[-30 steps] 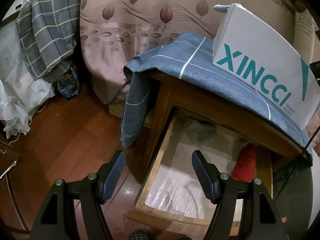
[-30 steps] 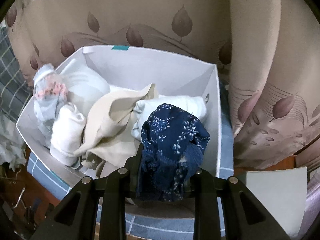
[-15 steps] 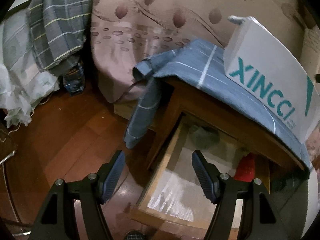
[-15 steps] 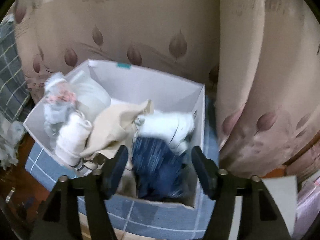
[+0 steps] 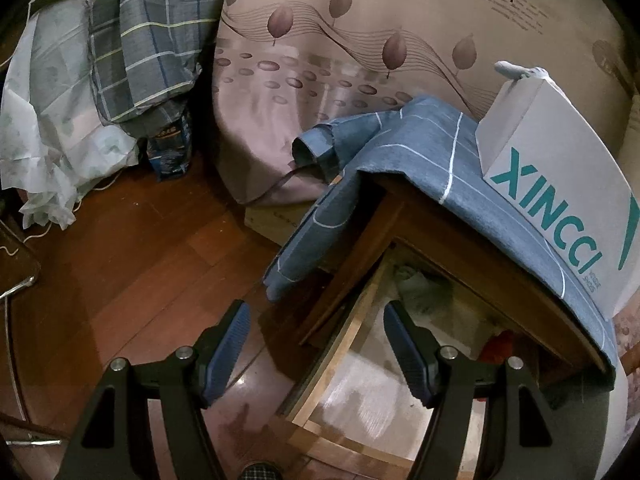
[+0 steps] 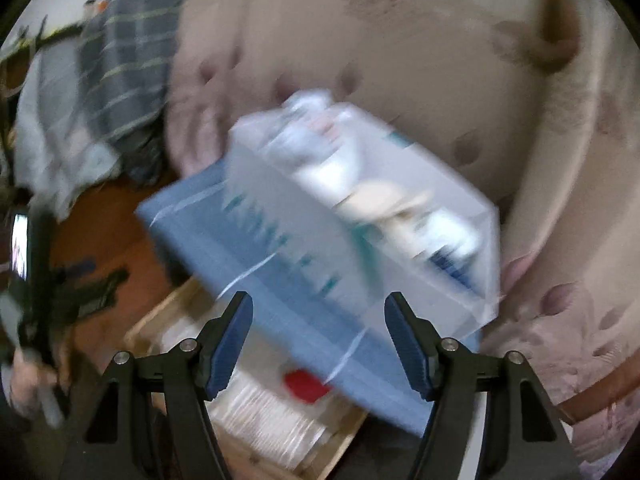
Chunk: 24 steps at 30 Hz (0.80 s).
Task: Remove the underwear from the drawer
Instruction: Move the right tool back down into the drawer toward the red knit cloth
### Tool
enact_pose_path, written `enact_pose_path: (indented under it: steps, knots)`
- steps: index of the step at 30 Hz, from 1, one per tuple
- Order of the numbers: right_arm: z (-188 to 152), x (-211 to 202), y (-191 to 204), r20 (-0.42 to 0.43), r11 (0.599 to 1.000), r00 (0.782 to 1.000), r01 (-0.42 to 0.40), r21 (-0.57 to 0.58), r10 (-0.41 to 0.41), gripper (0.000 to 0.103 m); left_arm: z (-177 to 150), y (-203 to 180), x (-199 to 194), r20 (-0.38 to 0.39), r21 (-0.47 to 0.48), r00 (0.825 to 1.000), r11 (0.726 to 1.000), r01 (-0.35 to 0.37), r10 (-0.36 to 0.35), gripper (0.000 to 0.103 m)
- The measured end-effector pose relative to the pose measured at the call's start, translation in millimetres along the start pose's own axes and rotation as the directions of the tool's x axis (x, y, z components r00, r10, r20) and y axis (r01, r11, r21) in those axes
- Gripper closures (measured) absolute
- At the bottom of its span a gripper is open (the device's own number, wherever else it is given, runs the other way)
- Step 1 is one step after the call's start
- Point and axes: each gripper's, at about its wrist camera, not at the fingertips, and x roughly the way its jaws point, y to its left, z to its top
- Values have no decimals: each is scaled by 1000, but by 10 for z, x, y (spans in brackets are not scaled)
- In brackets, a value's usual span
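- The right gripper [image 6: 319,344] stands wide and empty; a second ago it pinched dark blue floral underwear [image 6: 450,262], which now lies in the white box [image 6: 420,280] on the nightstand's top, at its right edge.
- One piece delivered; the right gripper is swinging back toward the open drawer [image 5: 340,360].
- The left gripper [image 5: 316,350], wide and empty, hovers over the drawer's left front corner.
- Red [image 5: 502,344] and grey [image 5: 420,288] garments sit half-hidden at the drawer's back; the right view is blurred.

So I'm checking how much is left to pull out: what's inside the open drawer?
The drawer shows a grey-green garment at the back and a red one. The tabletop hides its rear.
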Motion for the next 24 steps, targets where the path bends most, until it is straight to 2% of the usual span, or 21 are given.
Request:
enact_pose_path:
  steps: [6, 9, 14, 17, 21, 24]
  knots:
    - [-380, 568, 566, -140, 990, 989, -56, -128, 38, 49, 15, 53, -6, 1, -21, 1000, 1000, -3, 3, 32]
    - [-476, 787, 811, -151, 973, 989, -45, -228, 11, 53, 36, 114, -14, 9, -50, 1000, 999, -7, 8, 32]
    - [-570, 1181, 1187, -147, 905, 987, 0, -426, -69, 58, 43, 142, 24, -9, -54, 1000, 999, -9, 9, 32]
    - [-621, 1227, 1240, -137, 903, 988, 9, -430, -75, 59, 51, 101, 83, -46, -14, 999, 1000, -3, 2, 32]
    - [-782, 1164, 1058, -161, 939, 985, -6, -344, -53, 58, 72, -23, 169, -95, 61, 995, 998, 22, -16, 32]
    - [-1082, 1197, 812, -239, 963, 970, -33, -267, -33, 56, 88, -84, 165, -80, 93, 997, 996, 2, 5, 32]
